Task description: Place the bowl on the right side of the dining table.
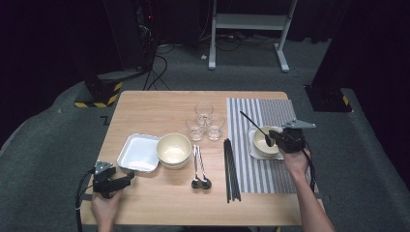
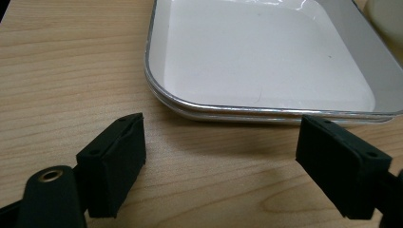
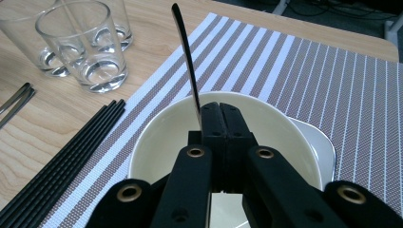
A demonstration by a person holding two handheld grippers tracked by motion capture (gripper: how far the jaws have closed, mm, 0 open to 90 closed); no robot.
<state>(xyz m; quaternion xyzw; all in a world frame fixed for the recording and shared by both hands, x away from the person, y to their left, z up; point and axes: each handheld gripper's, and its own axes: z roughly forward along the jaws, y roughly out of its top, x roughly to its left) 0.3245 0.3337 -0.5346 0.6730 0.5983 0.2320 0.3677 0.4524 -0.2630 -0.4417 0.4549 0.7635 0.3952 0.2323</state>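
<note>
My right gripper (image 1: 276,140) hovers over a cream bowl (image 1: 263,146) that sits on a white square plate (image 1: 252,151) on the striped placemat (image 1: 270,108). Its jaws are shut on a spoon (image 1: 252,123). The thin dark handle (image 3: 186,57) rises from the right gripper (image 3: 219,111) and slants away past the bowl's (image 3: 157,142) far rim; the spoon's head is hidden behind the jaws. My left gripper (image 1: 129,178) rests low at the table's front left, open and holding nothing. Just beyond the left gripper (image 2: 221,137) lies the near edge of a white tray (image 2: 266,61).
Beside the tray (image 1: 138,153) stand stacked cream bowls (image 1: 173,149). Two metal spoons (image 1: 199,169) lie in the middle and black chopsticks (image 1: 231,169) lie along the placemat's left edge. Three glasses (image 1: 205,121) stand behind them, near the right gripper's left side (image 3: 90,47).
</note>
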